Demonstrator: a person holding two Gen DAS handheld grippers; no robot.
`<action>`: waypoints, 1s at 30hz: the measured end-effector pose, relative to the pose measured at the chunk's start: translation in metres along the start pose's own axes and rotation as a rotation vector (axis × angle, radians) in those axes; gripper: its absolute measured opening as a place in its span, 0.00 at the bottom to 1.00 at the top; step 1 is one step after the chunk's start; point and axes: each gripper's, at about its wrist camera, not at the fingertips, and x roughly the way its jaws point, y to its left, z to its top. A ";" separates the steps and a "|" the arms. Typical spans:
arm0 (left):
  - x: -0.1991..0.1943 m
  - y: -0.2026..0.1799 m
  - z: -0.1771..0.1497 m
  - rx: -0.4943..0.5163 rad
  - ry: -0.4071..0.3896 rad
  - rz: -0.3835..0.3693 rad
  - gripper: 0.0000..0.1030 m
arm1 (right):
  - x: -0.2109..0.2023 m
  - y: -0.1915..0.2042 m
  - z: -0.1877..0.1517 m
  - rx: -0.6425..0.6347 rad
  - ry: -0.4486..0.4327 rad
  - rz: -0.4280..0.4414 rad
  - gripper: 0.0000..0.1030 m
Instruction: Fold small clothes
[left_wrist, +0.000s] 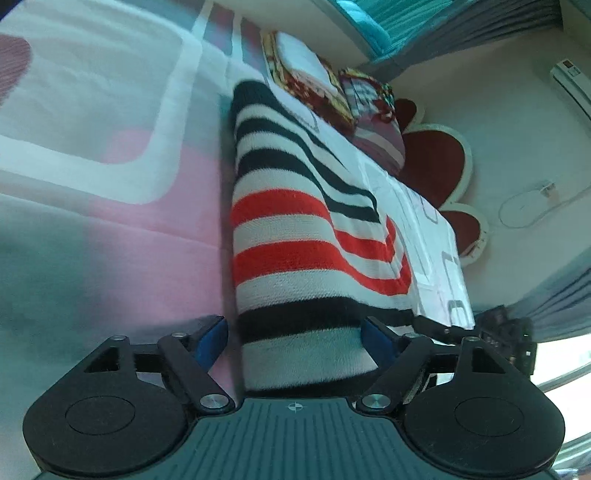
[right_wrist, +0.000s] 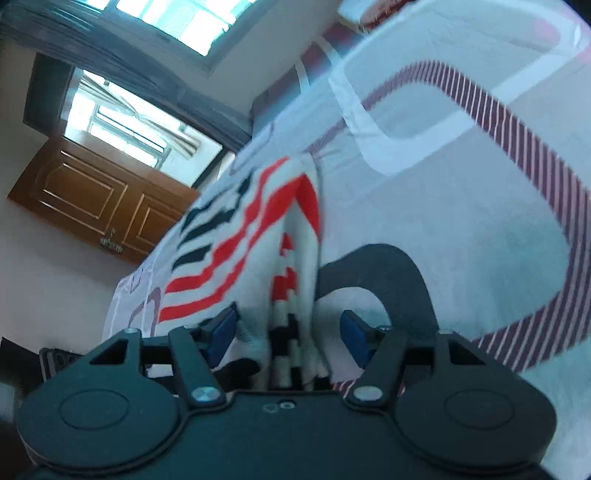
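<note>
The bed (left_wrist: 92, 155) takes up most of both views, its sheet printed with pink, white and grey rounded shapes; it carries everything here and serves as the folding surface. In the left view the wall, a red flower-shaped mat (left_wrist: 436, 158) and an air conditioner (left_wrist: 570, 83) fill the right side; in the right view a wooden door (right_wrist: 99, 199) and windows (right_wrist: 177, 22) sit at upper left.

The sweater (left_wrist: 295, 229), knitted in black, white and red stripes, lies on the bed and runs from the bottom centre of the left view up toward the middle. Its near end is rolled or doubled over, so a fold seems already begun. In the right view the sweater (right_wrist: 258, 251) reaches from centre frame down to the bottom, bunched in pleats there. Beyond it in the left view, other folded textiles (left_wrist: 332, 92) sit near the top centre, probably finished pieces set aside.

The left tool (left_wrist: 295, 332) stands wide, its blue pads on either side of the sweater's near end, apparently not pinching it. The right tool (right_wrist: 288, 332) is also wide, straddling the bunched cloth with gaps on both sides. Judging from this, both tools are placed to take hold of one edge together.
</note>
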 end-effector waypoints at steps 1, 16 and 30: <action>0.004 0.000 0.002 -0.001 0.005 -0.003 0.76 | 0.004 -0.001 0.001 -0.003 0.018 0.014 0.60; 0.034 -0.017 0.029 0.081 0.019 0.035 0.71 | 0.041 0.013 0.014 -0.033 0.072 0.091 0.43; 0.011 -0.066 0.023 0.270 -0.036 0.154 0.53 | 0.021 0.064 -0.003 -0.219 -0.031 -0.026 0.33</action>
